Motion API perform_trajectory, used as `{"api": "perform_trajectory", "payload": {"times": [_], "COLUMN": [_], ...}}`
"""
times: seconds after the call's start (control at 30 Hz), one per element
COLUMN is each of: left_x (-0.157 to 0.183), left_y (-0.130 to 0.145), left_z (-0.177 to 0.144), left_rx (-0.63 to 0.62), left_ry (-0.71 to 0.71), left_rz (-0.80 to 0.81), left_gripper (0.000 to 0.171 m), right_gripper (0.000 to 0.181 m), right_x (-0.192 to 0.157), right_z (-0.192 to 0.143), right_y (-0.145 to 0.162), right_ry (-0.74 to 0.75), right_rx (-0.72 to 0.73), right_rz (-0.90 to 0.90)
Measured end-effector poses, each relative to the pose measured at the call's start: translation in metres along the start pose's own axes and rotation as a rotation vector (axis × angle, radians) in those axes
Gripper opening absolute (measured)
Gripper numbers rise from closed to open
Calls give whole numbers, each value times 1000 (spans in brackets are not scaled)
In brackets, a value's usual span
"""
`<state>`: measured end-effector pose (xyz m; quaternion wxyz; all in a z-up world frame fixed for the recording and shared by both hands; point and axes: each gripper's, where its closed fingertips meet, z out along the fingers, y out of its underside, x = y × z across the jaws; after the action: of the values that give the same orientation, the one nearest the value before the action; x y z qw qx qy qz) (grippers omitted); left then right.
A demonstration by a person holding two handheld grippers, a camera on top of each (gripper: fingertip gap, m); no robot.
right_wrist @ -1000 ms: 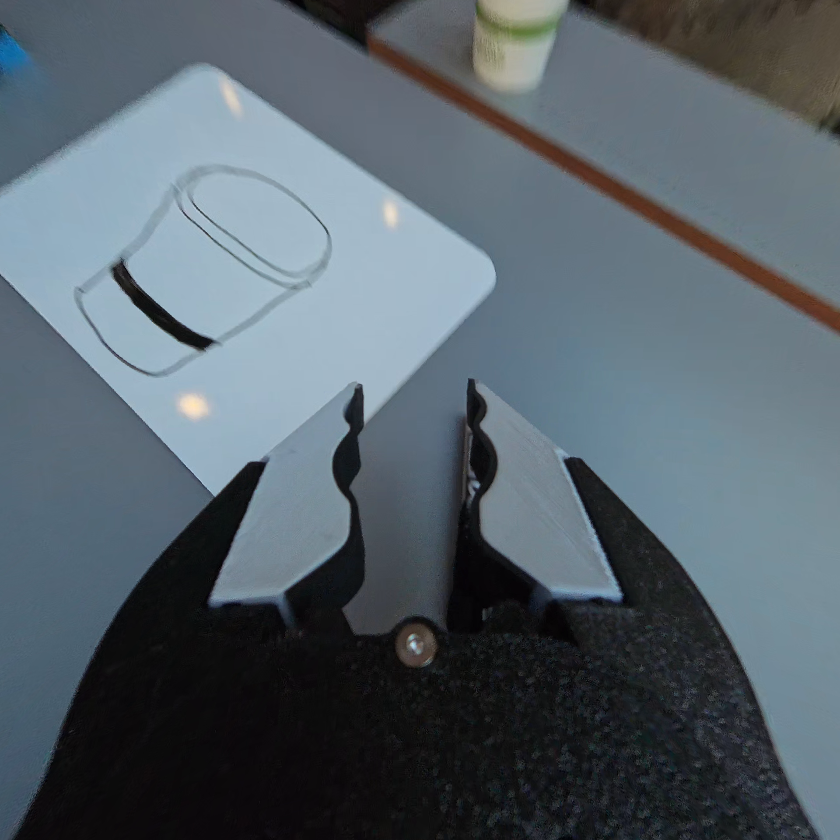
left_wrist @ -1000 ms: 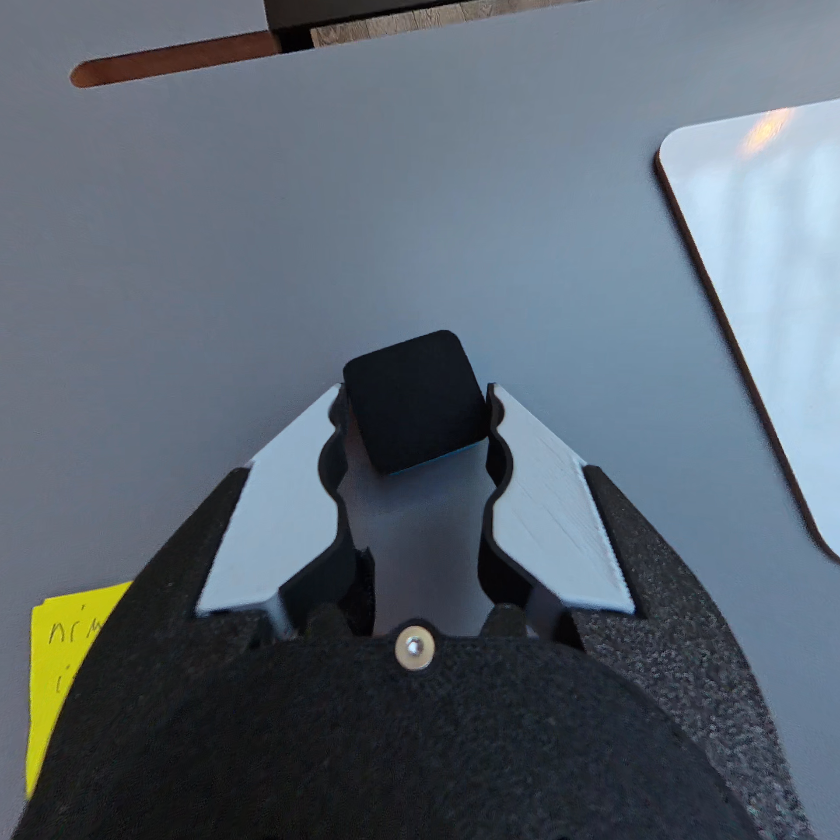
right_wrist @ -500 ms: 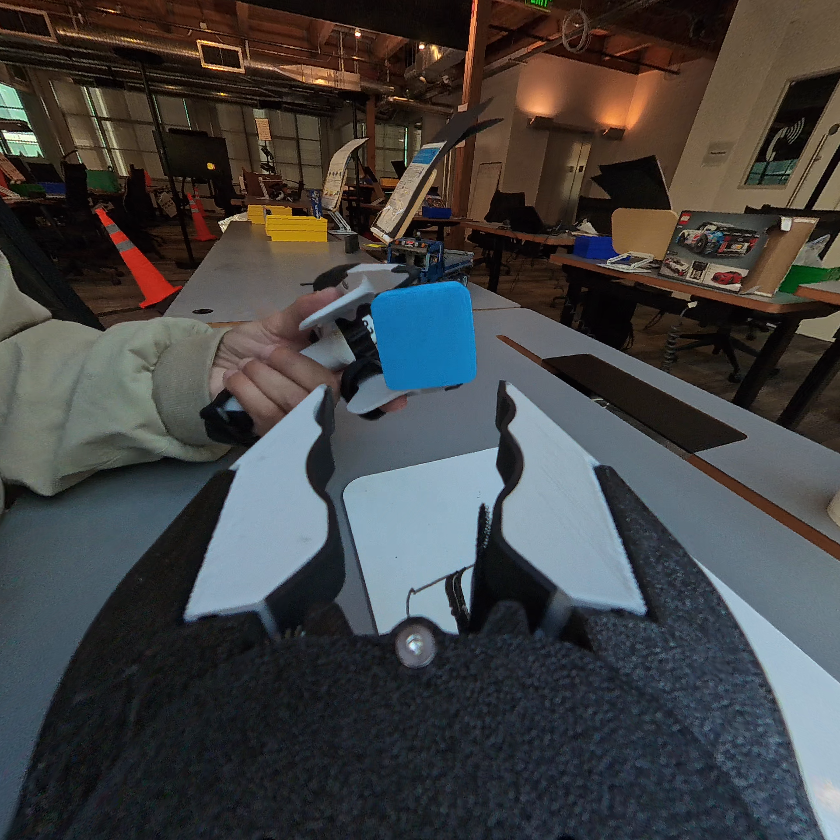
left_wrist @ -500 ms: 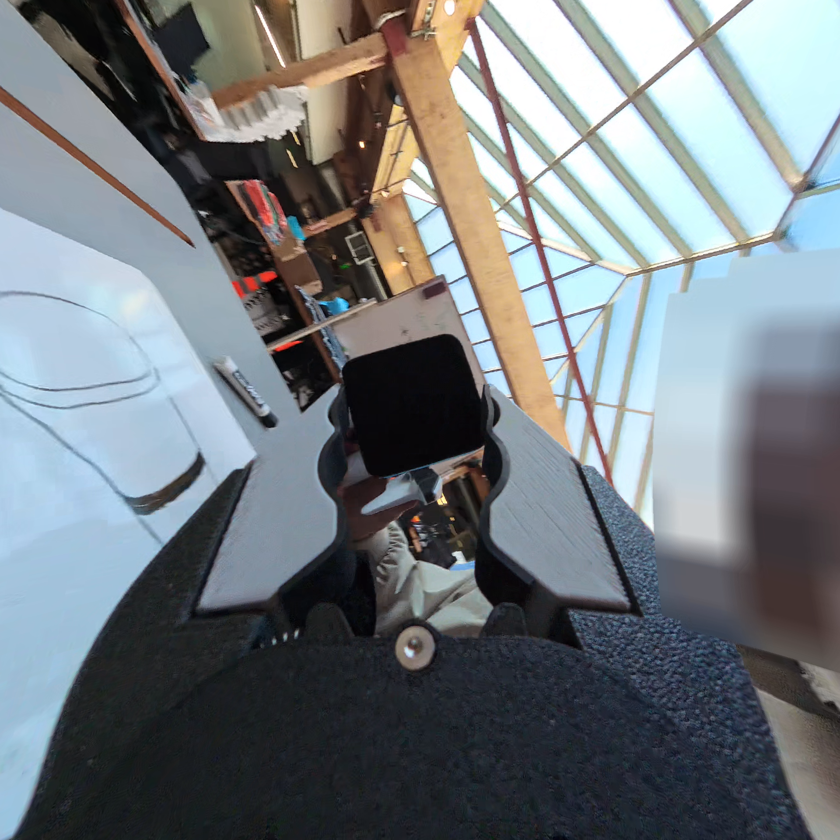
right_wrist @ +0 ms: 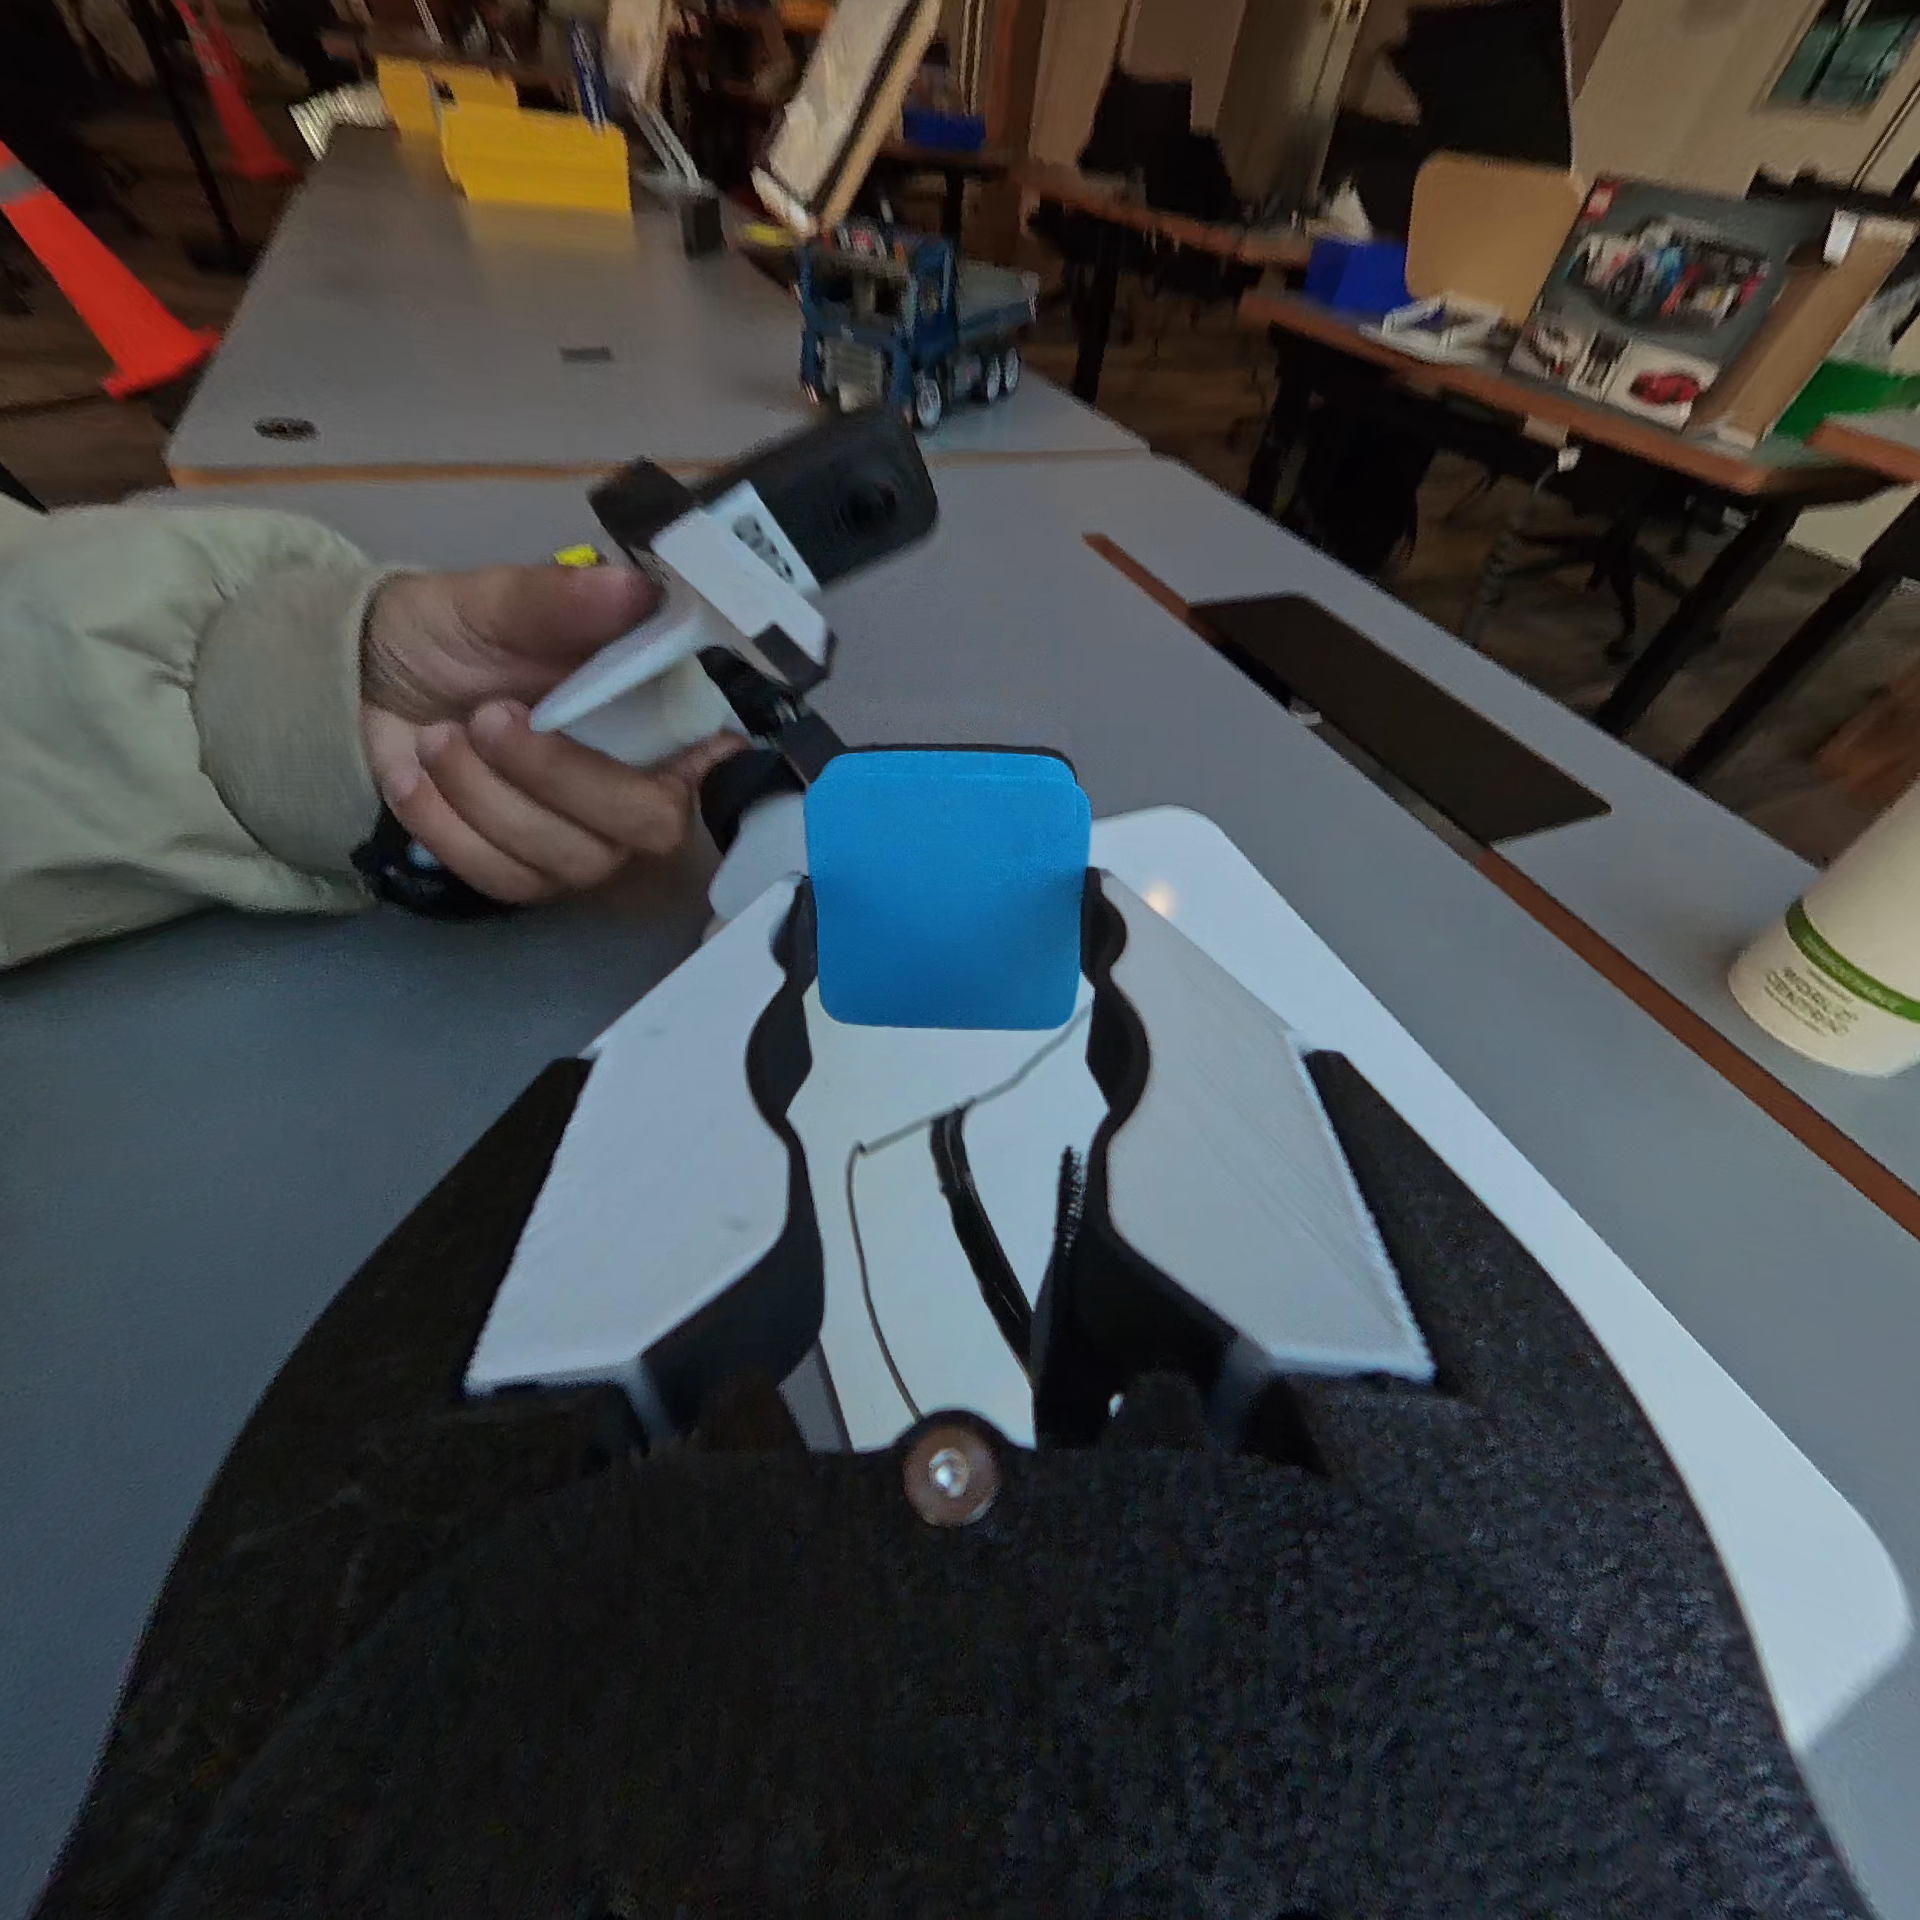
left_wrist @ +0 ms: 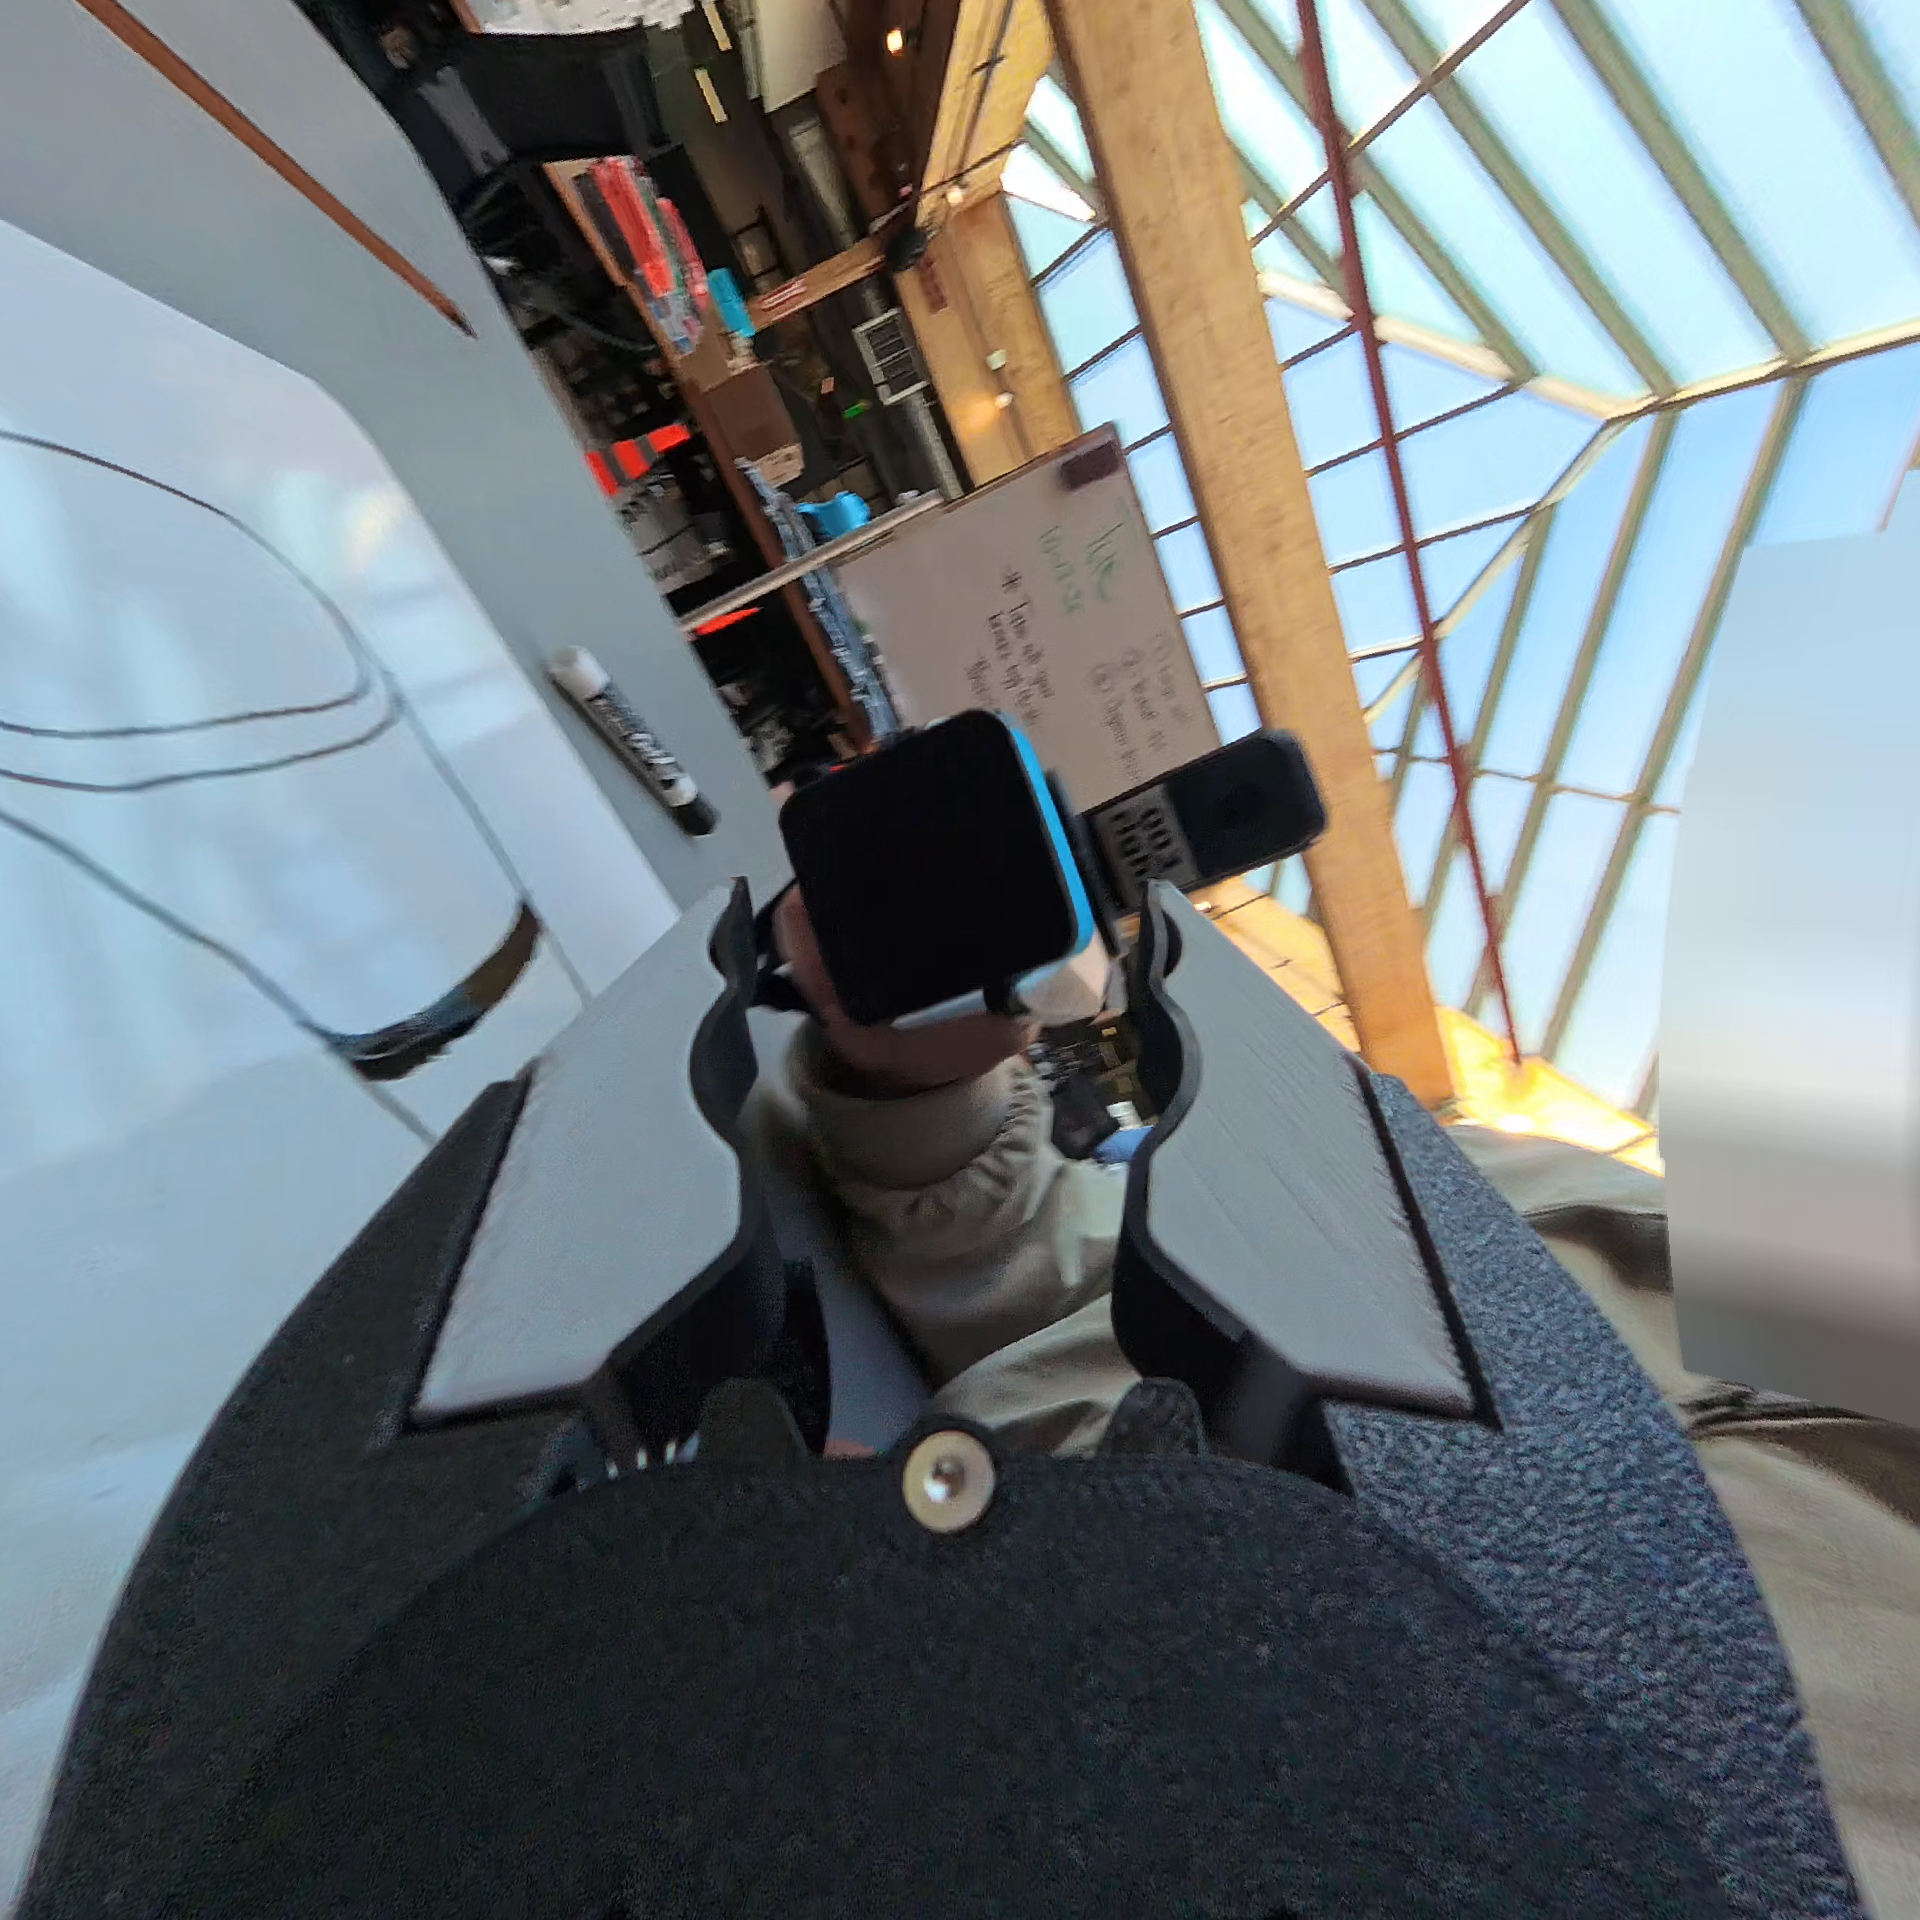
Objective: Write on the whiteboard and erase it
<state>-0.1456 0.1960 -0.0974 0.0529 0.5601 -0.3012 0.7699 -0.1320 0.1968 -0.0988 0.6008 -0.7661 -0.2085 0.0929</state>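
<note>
Tabletop (right_wrist: 312,1091), grey and wide, lies under both my tools. On it rests a white board (right_wrist: 1455,1195) with a drawing in black line; the board runs beneath my right gripper (right_wrist: 945,904). A pale paper cup (right_wrist: 1839,956) with a green band stands on the neighbouring table, well off to the right.

My right jaws are clenched on a square eraser (right_wrist: 945,894), blue face toward that camera. It sits upright between the two fingertips, lifted above the board. In this view my other hand (right_wrist: 499,717), in a beige sleeve, holds its tool just beside the eraser.

My left gripper (left_wrist: 940,904) is released, its jaws spread wide and grasping nothing. The eraser (left_wrist: 925,862) hangs just beyond its fingertips, dark felt side toward it, apart from both fingers.

A marker (left_wrist: 634,743) lies on the table just beside the board's edge.
</note>
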Motion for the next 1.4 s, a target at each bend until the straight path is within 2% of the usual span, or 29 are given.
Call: {"api": "perform_trajectory", "payload": {"times": [0.1, 0.17, 0.2, 0.27, 0.33, 0.43, 0.57, 0.67, 0.73, 0.8, 0.9, 1.03, 1.1, 1.27, 1.4], "left_x": [-33, -59, -69, -89, -105, -113, -113, -113, -113, -113, -113, -113, -113, -113, -113], "left_y": [-3, -3, 2, 14, 18, 19, 19, 20, 20, 20, 20, 20, 20, 20, 20], "left_z": [-23, -41, -47, -57, -64, -64, -64, -65, -64, -64, -63, -63, -63, -63, -62], "left_rx": [-117, -267, -364, -562, -681, -742, -684, -668, -667, -658, -655, -654, -651, -649, -649], "left_ry": [-304, -520, -591, -686, -757, -782, -758, -767, -771, -770, -766, -767, -770, -768, -766], "left_rz": [317, 567, 653, 765, 856, 956, 958, 964, 959, 955, 956, 957, 957, 955, 956], "left_gripper": [73, 69, 68, 66, 66, 61, 61, 61, 61, 61, 61, 61, 61, 61, 61], "right_gripper": [51, 51, 51, 51, 51, 51, 50, 49, 49, 49, 49, 49, 49, 49, 49], "right_x": [15, 19, 22, 13, 7, 3, 6, 14, 9, -17, -19, 33, 40, -15, -17], "right_z": [-17, -28, -29, -23, -11, 7, 25, 41, 38, 26, 22, 50, 55, 26, 17], "right_y": [47, 73, 79, 87, 98, 111, 108, 106, 106, 106, 108, 106, 106, 109, 111], "right_ry": [-60, -90, -95, -171, -221, -268, -292, -297, -308, -399, -385, -267, -272, -371, -359], "right_rx": [-377, -603, -671, -788, -900, -1033, -1116, -1112, -1129, -1150, -1177, -1168, -1167, -1209, -1245], "right_rz": [86, 94, 68, 75, 43, -52, -72, -39, -44, -39, -79, -13, 2, -68, -71]}}
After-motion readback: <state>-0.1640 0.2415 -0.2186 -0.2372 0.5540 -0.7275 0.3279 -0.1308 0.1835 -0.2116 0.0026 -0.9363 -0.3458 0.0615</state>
